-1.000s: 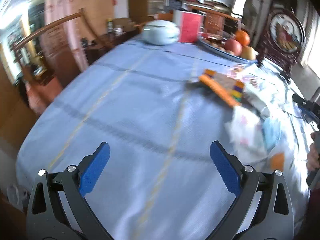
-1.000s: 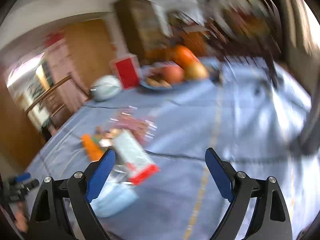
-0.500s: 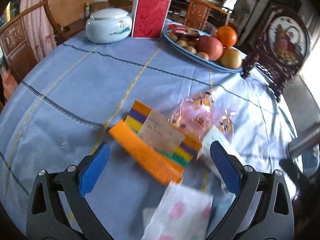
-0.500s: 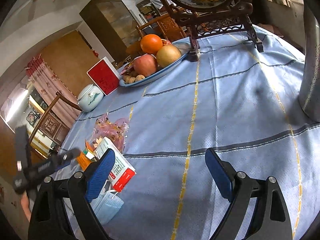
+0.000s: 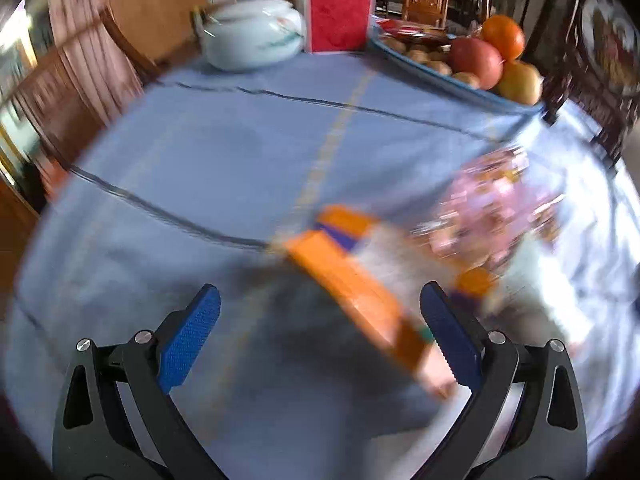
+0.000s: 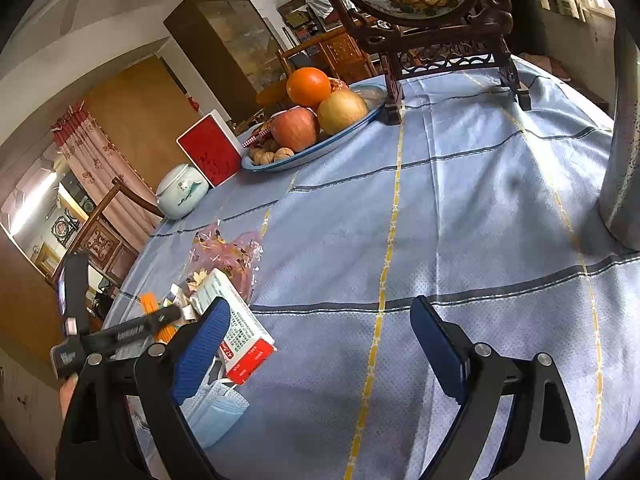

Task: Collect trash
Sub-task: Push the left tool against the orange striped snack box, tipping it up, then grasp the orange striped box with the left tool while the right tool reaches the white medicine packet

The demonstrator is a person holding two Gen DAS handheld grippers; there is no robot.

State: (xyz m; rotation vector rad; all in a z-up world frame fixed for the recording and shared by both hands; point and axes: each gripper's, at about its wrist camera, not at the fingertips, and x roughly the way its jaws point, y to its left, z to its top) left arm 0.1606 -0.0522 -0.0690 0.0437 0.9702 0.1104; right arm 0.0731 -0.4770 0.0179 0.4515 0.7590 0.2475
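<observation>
an orange box [image 5: 360,300] lies on the blue tablecloth [image 5: 240,160] amid a litter pile, with a pink wrapper [image 5: 496,208] just beyond it and a white carton [image 6: 236,328] and face mask [image 6: 216,408] beside. your left gripper [image 5: 320,316] hangs spread over the box, pinching nothing; your right gripper [image 6: 320,340] is spread over bare cloth. the left view is blurred, so closing now risks clipping one corner and skidding the box away.

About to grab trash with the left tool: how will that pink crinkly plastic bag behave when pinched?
The pink plastic bag looks thin and crumpled, so it will probably collapse and hang floppy. It seems light, likely dragging across the tablecloth if pushed. Its glossy film may slip between the open left tool's pads; pinching a bunched fold seems safer.
</observation>
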